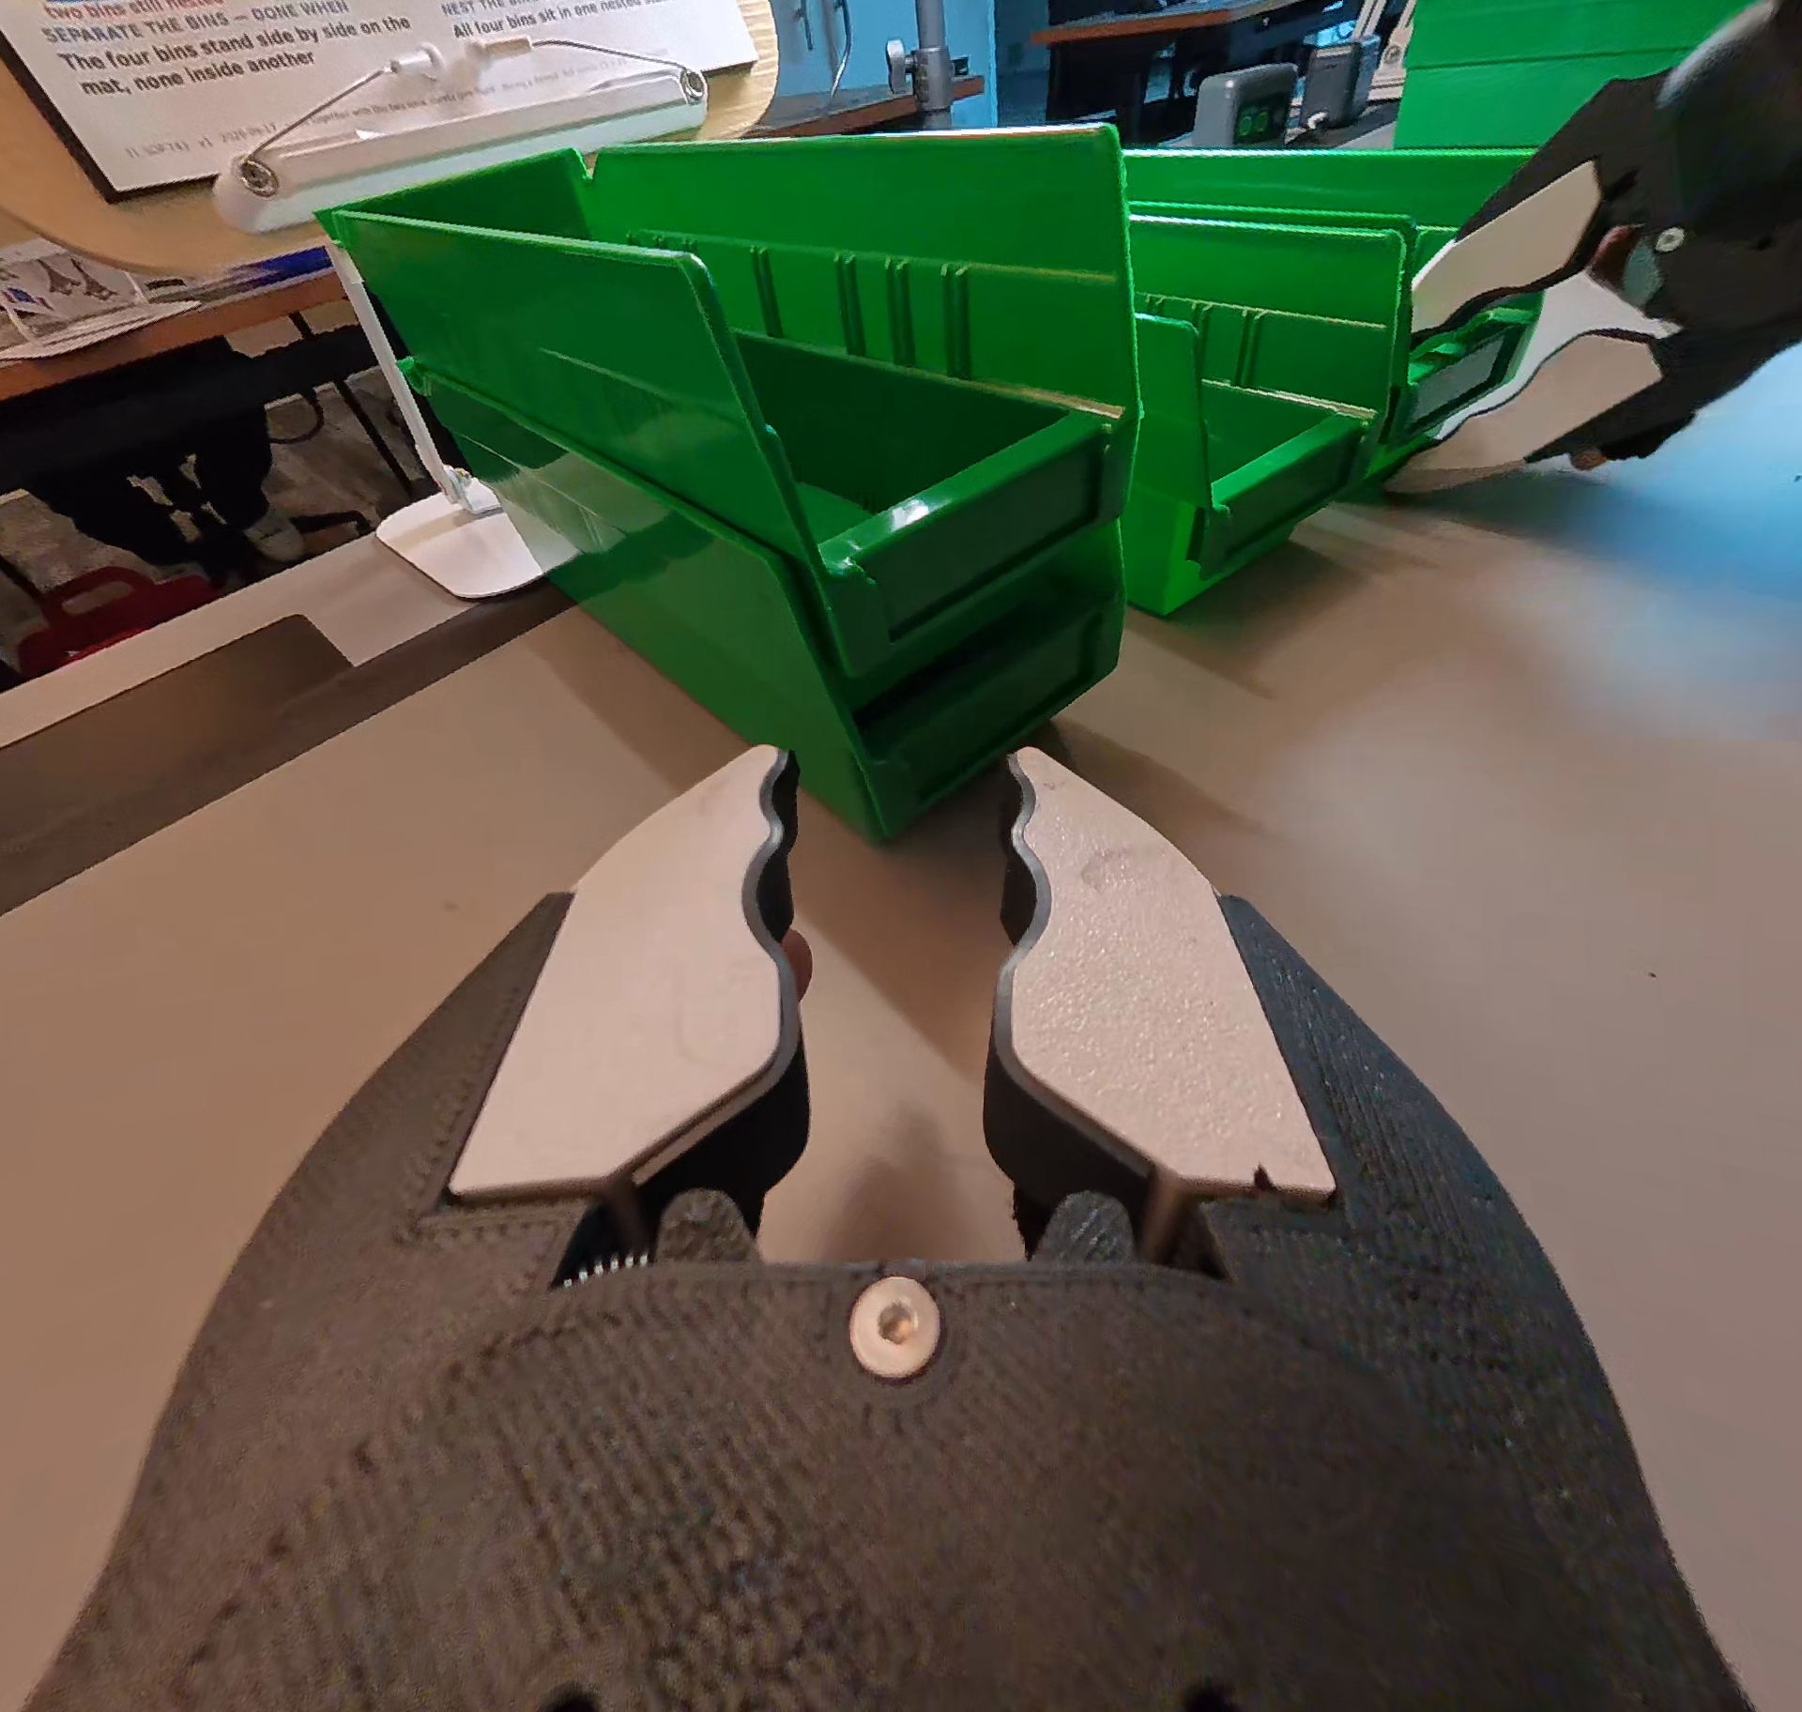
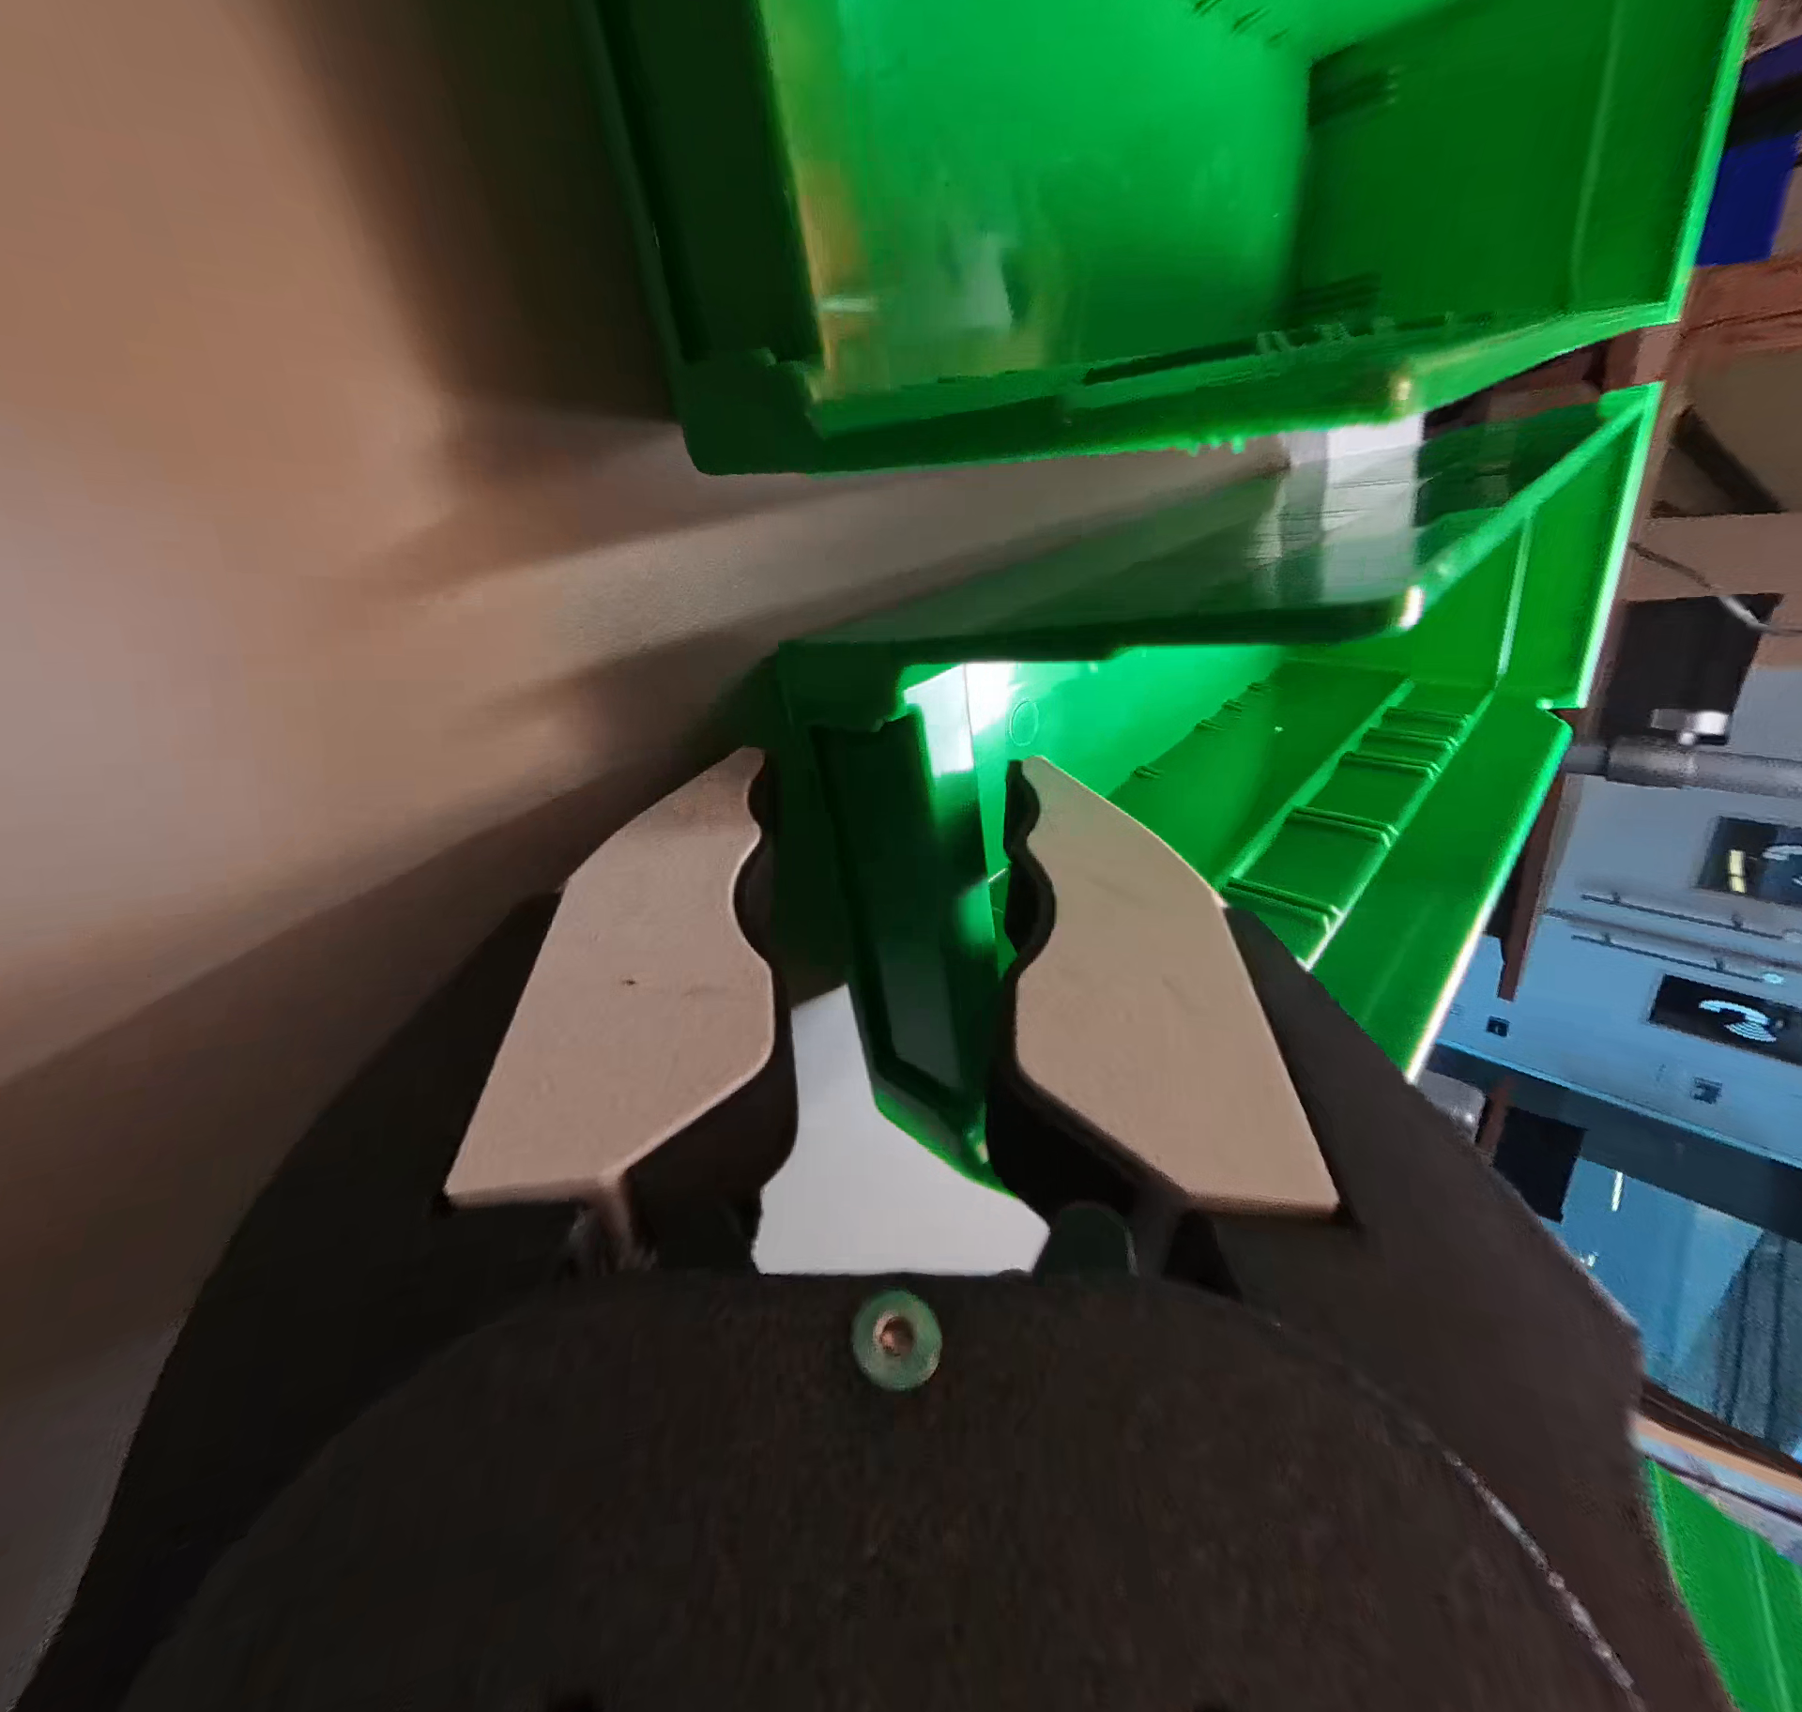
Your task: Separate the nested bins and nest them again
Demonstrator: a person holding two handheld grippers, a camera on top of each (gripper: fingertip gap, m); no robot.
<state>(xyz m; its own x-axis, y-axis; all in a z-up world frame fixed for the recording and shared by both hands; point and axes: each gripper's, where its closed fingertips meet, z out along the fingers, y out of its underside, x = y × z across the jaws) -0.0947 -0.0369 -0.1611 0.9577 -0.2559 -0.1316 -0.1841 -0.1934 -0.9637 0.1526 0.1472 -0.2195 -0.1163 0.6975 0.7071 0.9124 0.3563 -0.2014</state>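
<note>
Two green bins sit nested on the tan table: the upper bin rests tilted inside the lower bin. My left gripper is open and empty, just in front of the lower bin's front corner. A third green bin stands to their right. Beyond it, my right gripper is shut on the front lip of another green bin, one finger inside and one outside. In the right wrist view the camera is rolled sideways and a neighbouring bin lies alongside.
A printed instruction sheet on a white stand is behind the nested pair at the table's left edge. A tall green stack stands at the far right. A dark mat corner lies at the left. Some 30 cm of space lies between my two pairs of fingers.
</note>
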